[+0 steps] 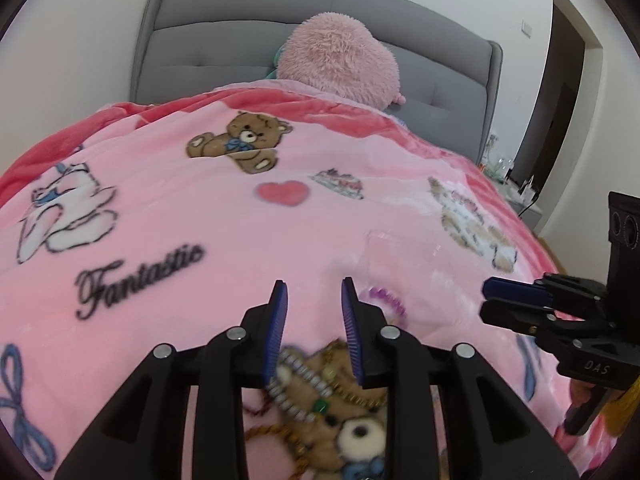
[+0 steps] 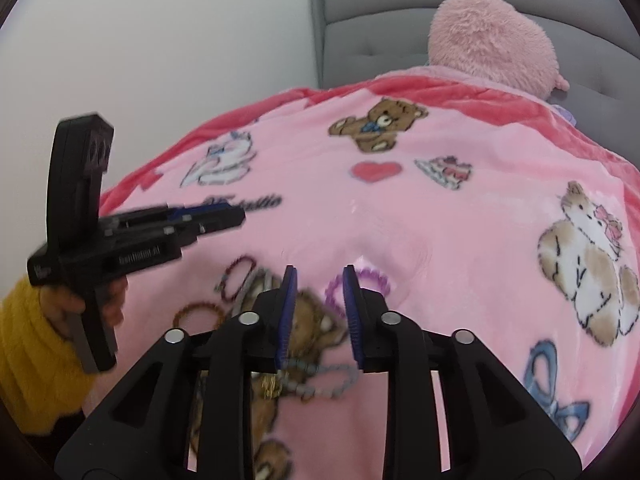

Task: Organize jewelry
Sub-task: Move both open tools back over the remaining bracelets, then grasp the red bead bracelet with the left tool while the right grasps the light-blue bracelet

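Several bracelets and chains lie on a pink cartoon blanket (image 1: 200, 216). In the left wrist view my left gripper (image 1: 314, 286) is open above a pile of pearl, gold and green-stone pieces (image 1: 316, 384); a purple bead bracelet (image 1: 388, 300) lies just right of it. A clear plastic box (image 1: 404, 252) sits further back, hard to make out. In the right wrist view my right gripper (image 2: 320, 272) is open and empty over a grey bead bracelet (image 2: 324, 376), with the purple bracelet (image 2: 372, 280) beyond and brown (image 2: 200, 314) and dark bead bracelets (image 2: 238, 276) to the left.
A pink plush pillow (image 1: 340, 60) leans on the grey headboard (image 1: 240, 40) at the far end. A nightstand with small items (image 1: 508, 176) stands right of the bed. The left gripper (image 2: 224, 216) shows sideways at left in the right wrist view, the right gripper (image 1: 490, 300) at right in the left view.
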